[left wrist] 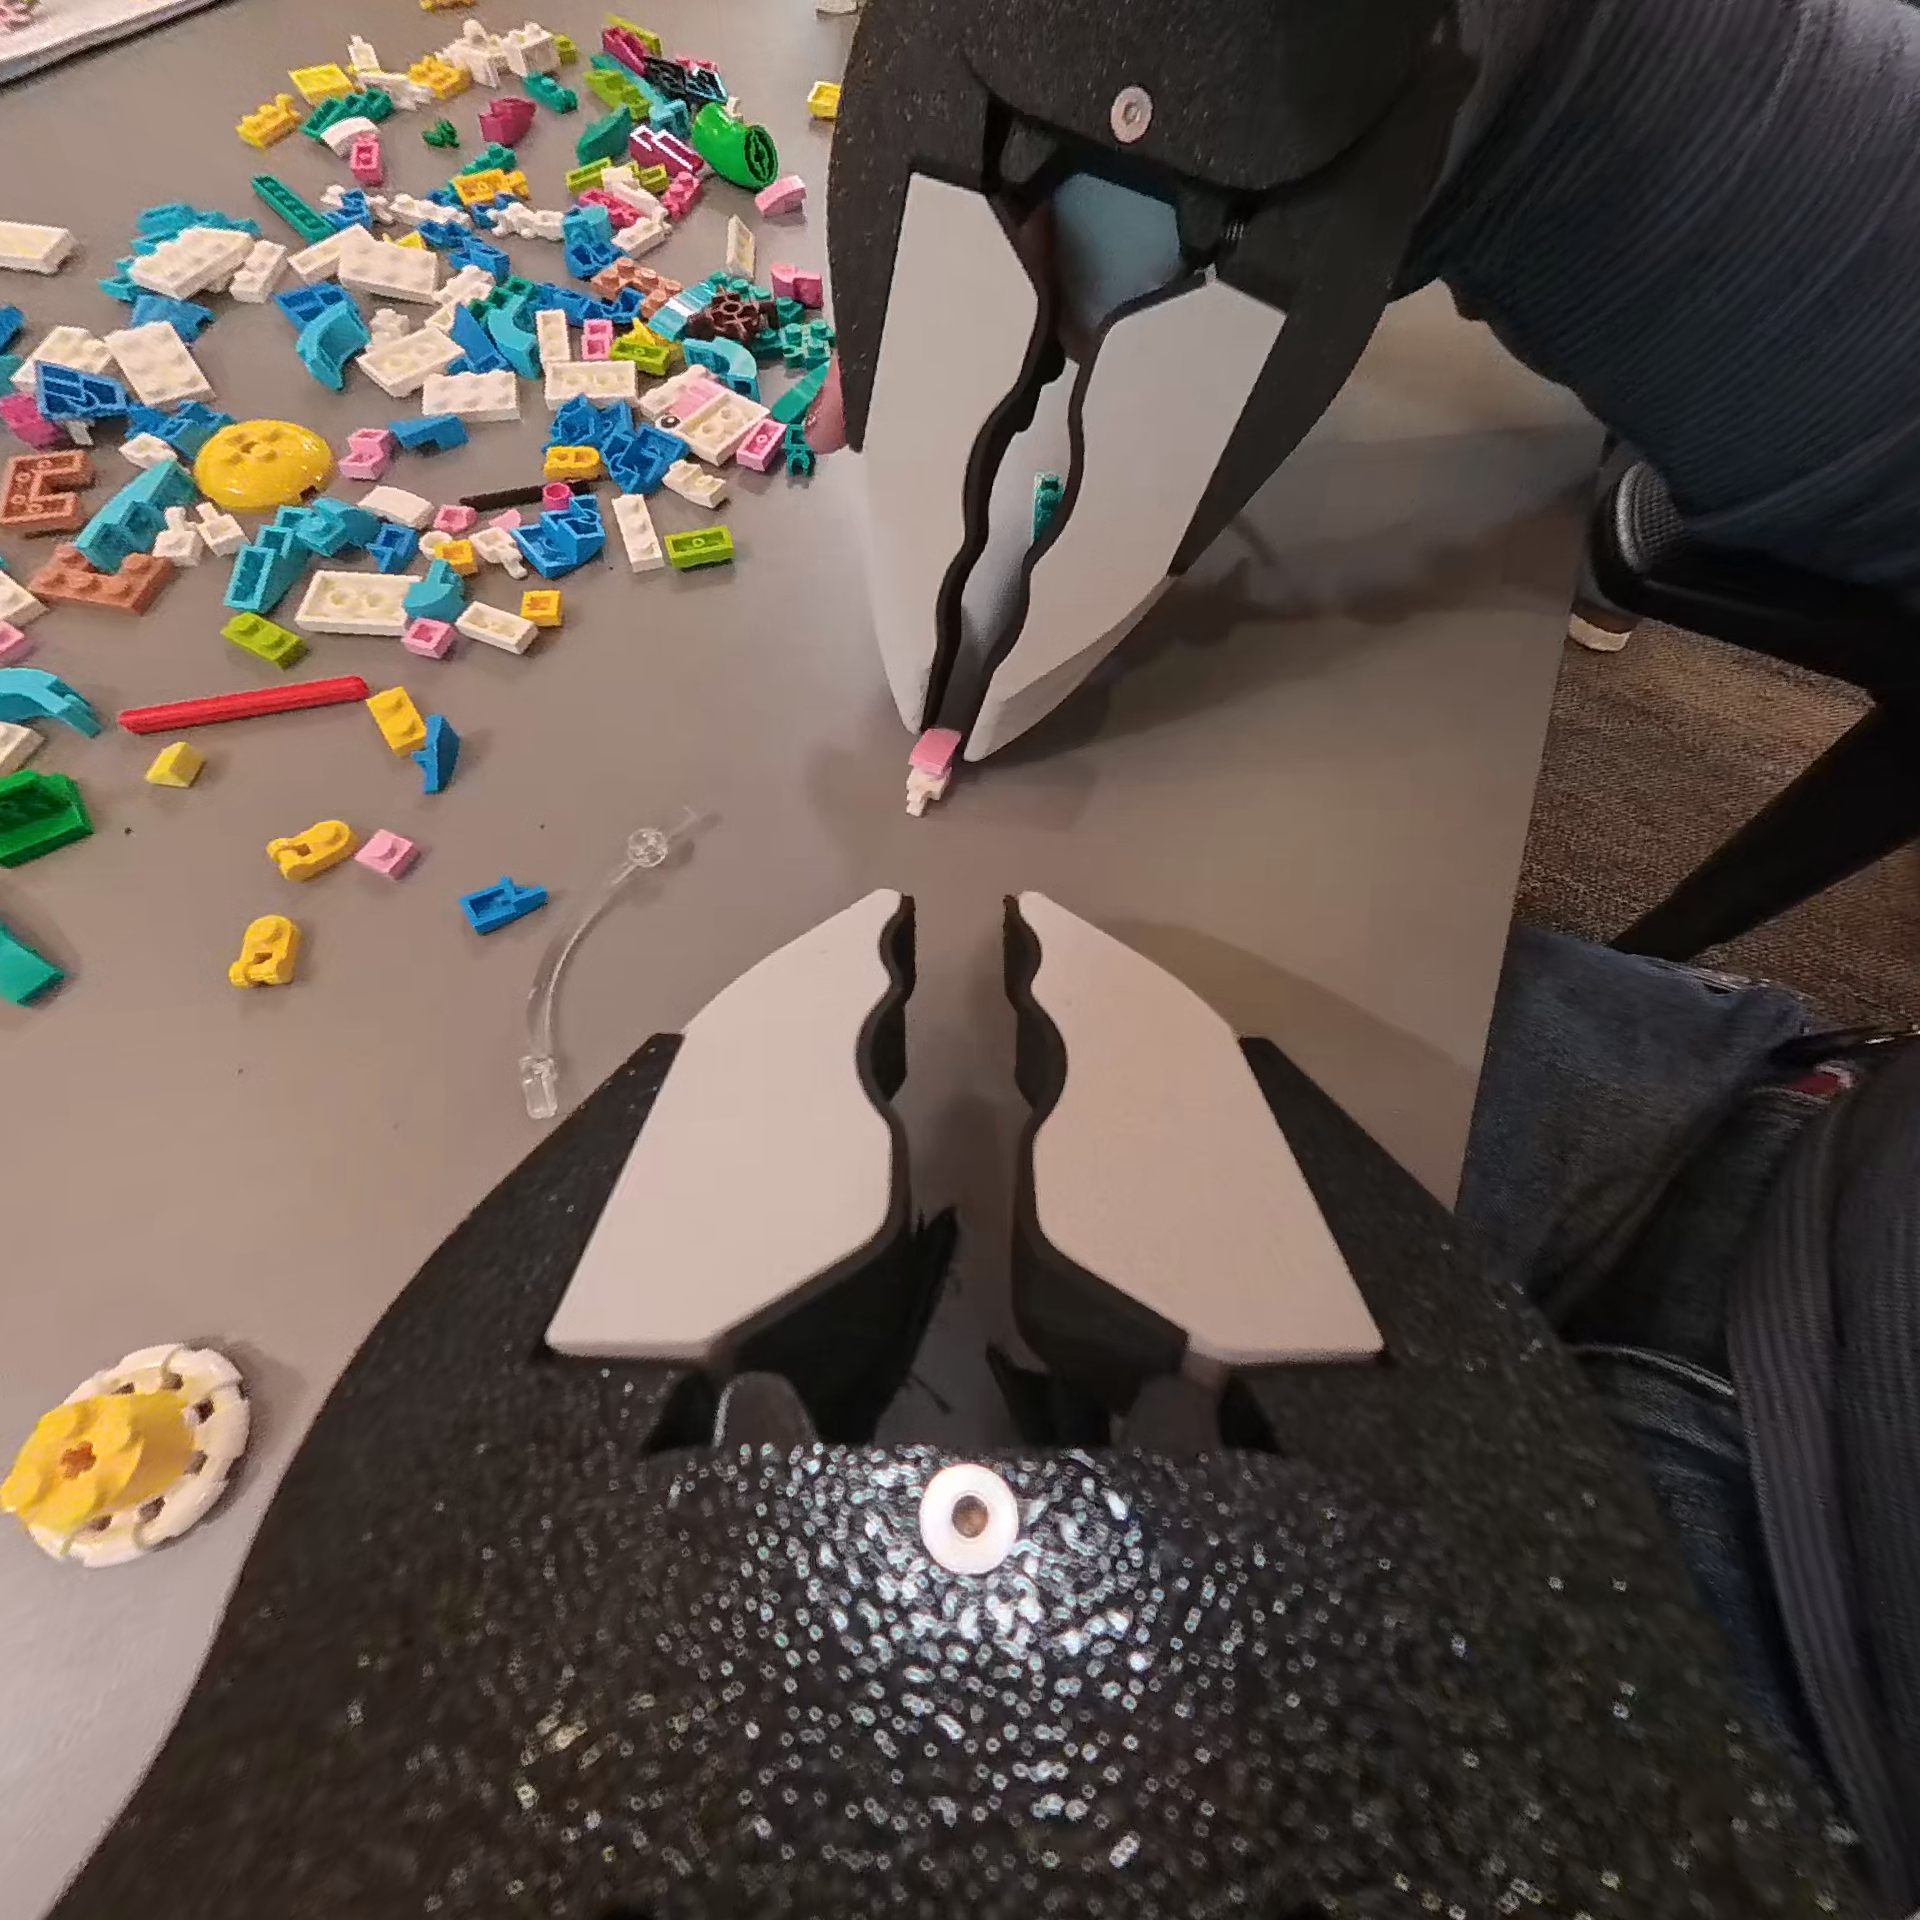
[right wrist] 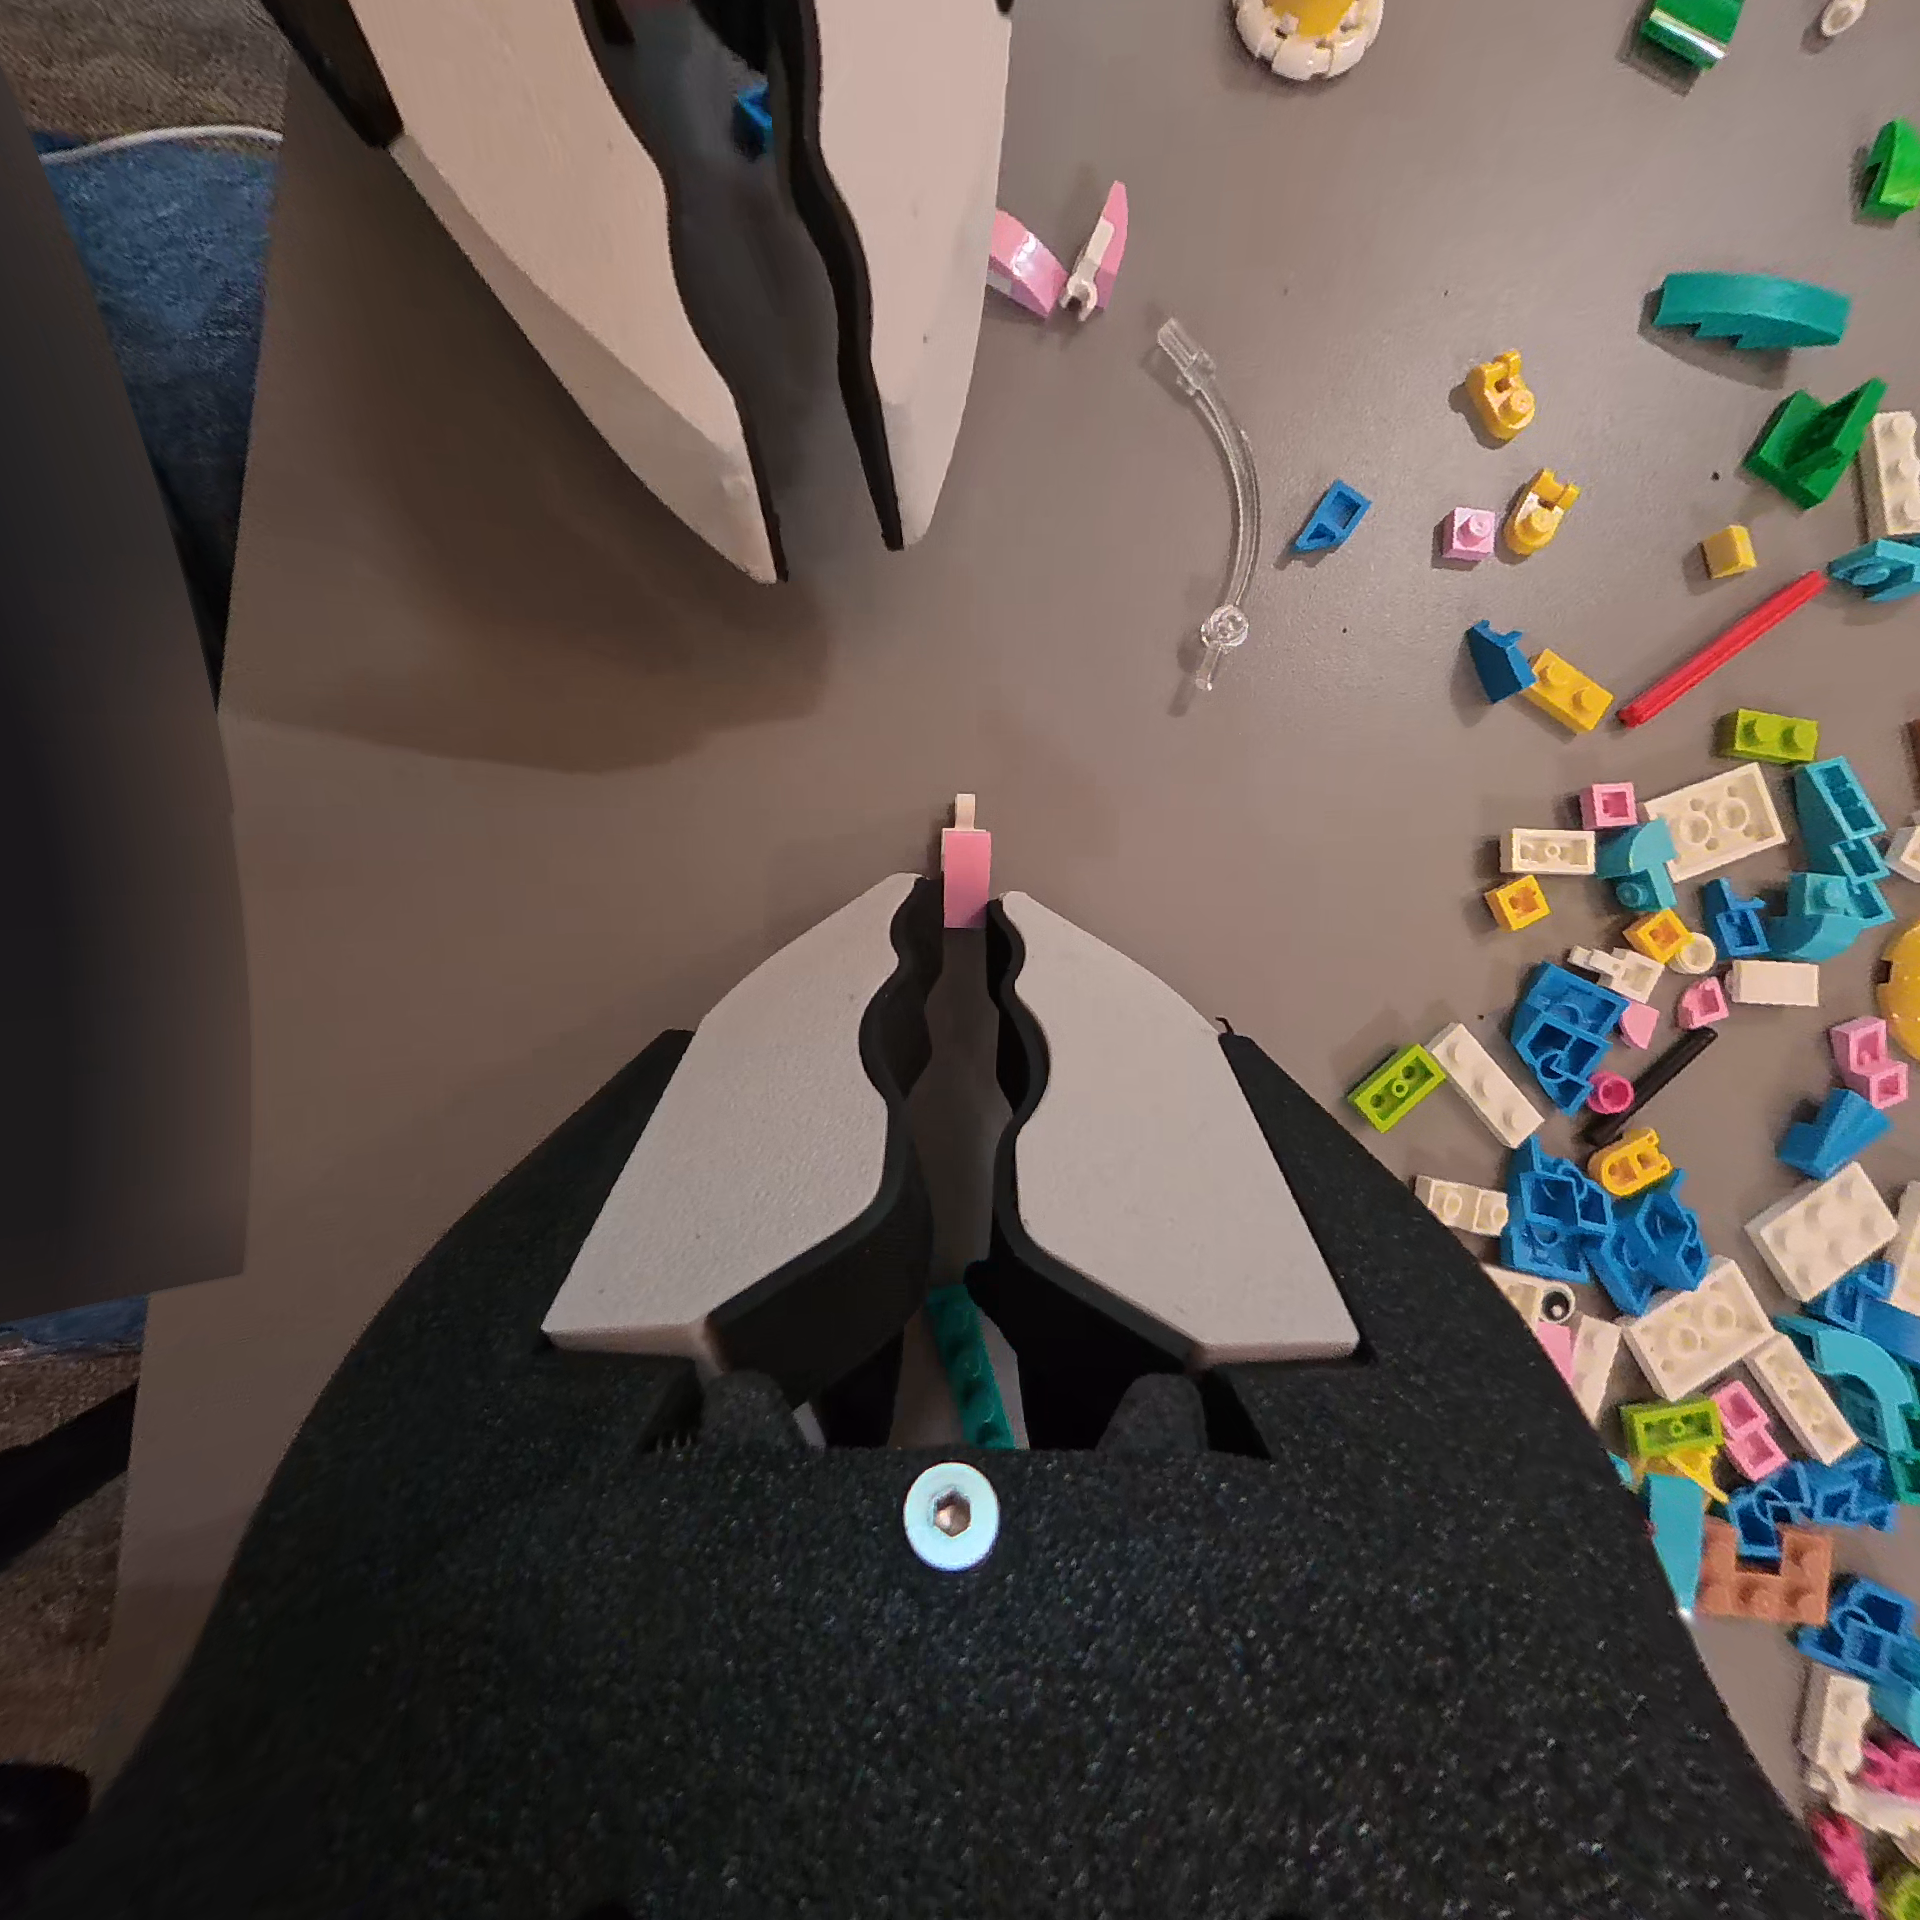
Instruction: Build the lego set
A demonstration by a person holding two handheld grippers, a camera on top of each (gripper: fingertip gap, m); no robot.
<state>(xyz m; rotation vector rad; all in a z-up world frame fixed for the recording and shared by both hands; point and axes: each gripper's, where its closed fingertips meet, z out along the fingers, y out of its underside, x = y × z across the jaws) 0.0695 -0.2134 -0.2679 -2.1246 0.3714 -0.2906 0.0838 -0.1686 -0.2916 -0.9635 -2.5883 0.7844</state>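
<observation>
- Pink and white make up the small lego piece (right wrist: 964,871) that your right hand-held gripper (right wrist: 962,902) is pinching at its very tips; the pink part sits between the fingertips and the white clip end sticks out past them.
- Seen from the left wrist view, that same piece (left wrist: 931,767) hangs at the tips of your right hand-held gripper (left wrist: 948,736), low over the grey desk (left wrist: 727,1039); you cannot tell whether its white end touches the surface.
- Your left hand-held gripper (left wrist: 958,906) is released: a clear gap runs between its 2 fingers and nothing sits in it. It points at the held piece, near it but apart.
- From the right wrist view your left hand-held gripper (right wrist: 836,556) comes in from the top, tips toward the pink piece.
- The loose pile of lego pieces (left wrist: 416,343) lies spread over the desk to your left, well apart from both sets of tips.
- A clear curved piece (left wrist: 582,956) lies just left of your left hand-held gripper, with a red rod (left wrist: 244,704) farther out.
- A white ring with a yellow round piece on it (left wrist: 120,1449) rests near the desk's near edge.
- A teal strip (right wrist: 971,1371) shows on the desk beneath your right hand-held gripper.
</observation>
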